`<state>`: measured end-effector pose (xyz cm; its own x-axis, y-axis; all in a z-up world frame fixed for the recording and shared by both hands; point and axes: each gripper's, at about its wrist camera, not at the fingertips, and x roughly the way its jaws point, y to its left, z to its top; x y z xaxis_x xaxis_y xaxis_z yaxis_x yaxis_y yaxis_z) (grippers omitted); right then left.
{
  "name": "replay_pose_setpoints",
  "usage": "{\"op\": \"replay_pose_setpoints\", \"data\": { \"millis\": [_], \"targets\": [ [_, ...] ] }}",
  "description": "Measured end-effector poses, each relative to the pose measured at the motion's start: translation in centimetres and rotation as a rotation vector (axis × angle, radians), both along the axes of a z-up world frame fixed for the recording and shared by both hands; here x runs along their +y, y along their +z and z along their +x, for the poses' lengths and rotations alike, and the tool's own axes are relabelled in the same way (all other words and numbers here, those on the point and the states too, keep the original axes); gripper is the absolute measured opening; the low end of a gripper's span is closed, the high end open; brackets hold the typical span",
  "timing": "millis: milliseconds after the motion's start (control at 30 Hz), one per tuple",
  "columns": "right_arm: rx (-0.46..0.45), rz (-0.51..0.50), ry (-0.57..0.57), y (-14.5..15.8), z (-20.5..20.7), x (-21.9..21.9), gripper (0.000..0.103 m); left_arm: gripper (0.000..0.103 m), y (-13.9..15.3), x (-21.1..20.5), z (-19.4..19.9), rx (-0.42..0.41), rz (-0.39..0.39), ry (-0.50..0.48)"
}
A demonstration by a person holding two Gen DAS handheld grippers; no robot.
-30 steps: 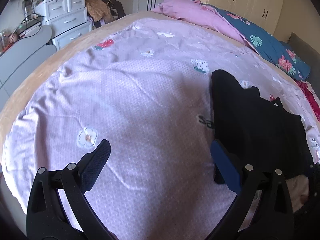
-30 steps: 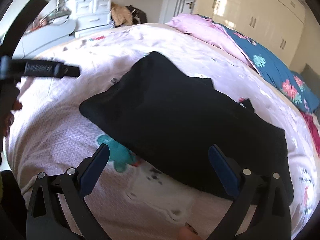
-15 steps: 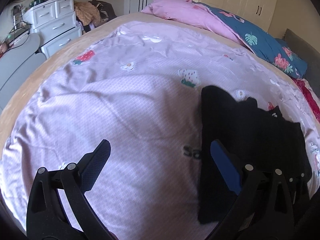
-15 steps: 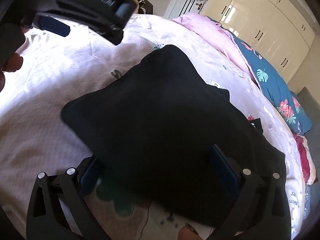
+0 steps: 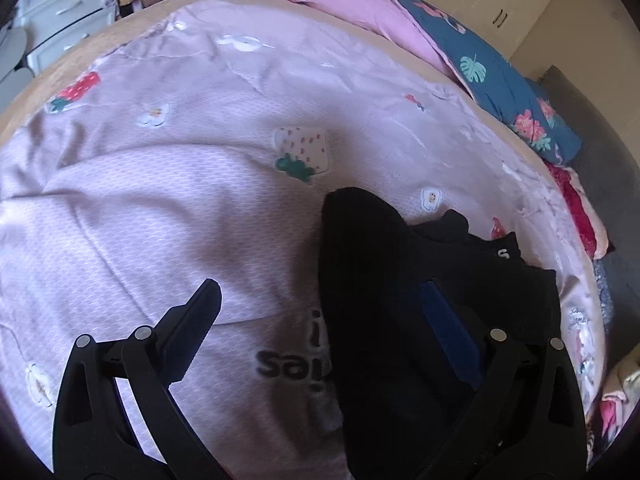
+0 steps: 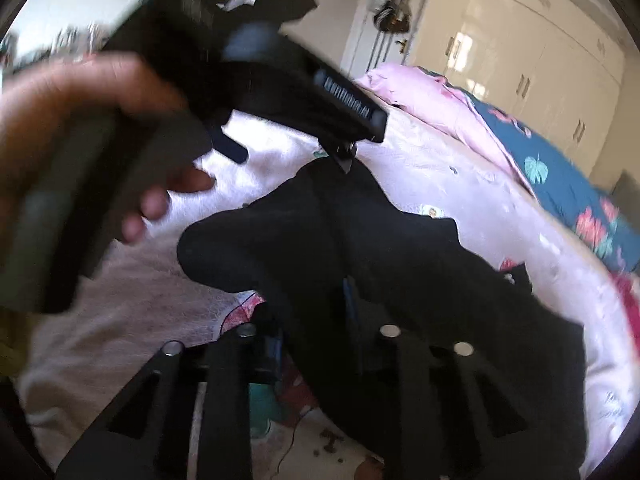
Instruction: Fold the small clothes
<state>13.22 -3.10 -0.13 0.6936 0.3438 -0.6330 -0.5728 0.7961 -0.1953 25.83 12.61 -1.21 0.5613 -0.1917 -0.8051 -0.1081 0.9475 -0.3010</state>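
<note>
Both cameras looked forward along their fingers, low over the bed point(image 5: 168, 200). The left view faced the pillows point(image 5: 360, 12); the right view sat nearer the garment point(image 6: 400, 248) and faced the wardrobe point(image 6: 520, 40). Both shared garment, bed and pillows.

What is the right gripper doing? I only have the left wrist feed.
Observer: The right gripper has its jaws shut on the near edge of the black garment.
Operator: Cloth flat there?
Observer: No. It puckers into a ridge running away from the pinch.
Operator: Is my left gripper touching cloth?
Observer: Cannot tell, the right wrist view is blurred. From there the left gripper sits over the garment's far corner, and the left hand fills the view's upper left.
</note>
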Motion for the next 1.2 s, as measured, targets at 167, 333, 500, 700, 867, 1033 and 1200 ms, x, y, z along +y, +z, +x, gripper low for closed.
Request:
{"op": "replay_pose_setpoints", "data": {
  "millis": [167,333,500,700,867,1033,1200],
  "targets": [
    [-0.039,0.068,-0.03,1.8,-0.5,-2.2,0.016,0.094,-0.3,-2.1,0.5,0.014,0.004,-0.036],
    [-0.049,0.106,-0.065,3.3,-0.5,-4.1,0.01,0.053,1.1,-4.1,0.4,-0.028,-0.071,-0.067],
    [-0.065,0.144,-0.11,4.1,-1.4,-6.6,0.008,0.011,3.4,-7.0,0.0,-0.086,-0.093,-0.114],
    [-0.088,0.222,-0.182,5.4,-2.7,-10.5,0.007,0.01,7.0,-11.3,-0.8,-0.155,-0.051,-0.184],
    [-0.102,0.282,-0.249,6.6,-3.4,-13.9,0.007,0.01,8.9,-15.1,-0.9,-0.184,-0.026,-0.231],
    [-0.096,0.328,-0.309,6.7,-3.2,-17.1,0.007,0.01,9.6,-18.5,-0.6,-0.183,-0.008,-0.271],
    [-0.06,0.371,-0.375,6.2,-3.0,-20.5,0.007,0.01,9.1,-22.3,0.1,-0.157,0.008,-0.312]
  ]
}}
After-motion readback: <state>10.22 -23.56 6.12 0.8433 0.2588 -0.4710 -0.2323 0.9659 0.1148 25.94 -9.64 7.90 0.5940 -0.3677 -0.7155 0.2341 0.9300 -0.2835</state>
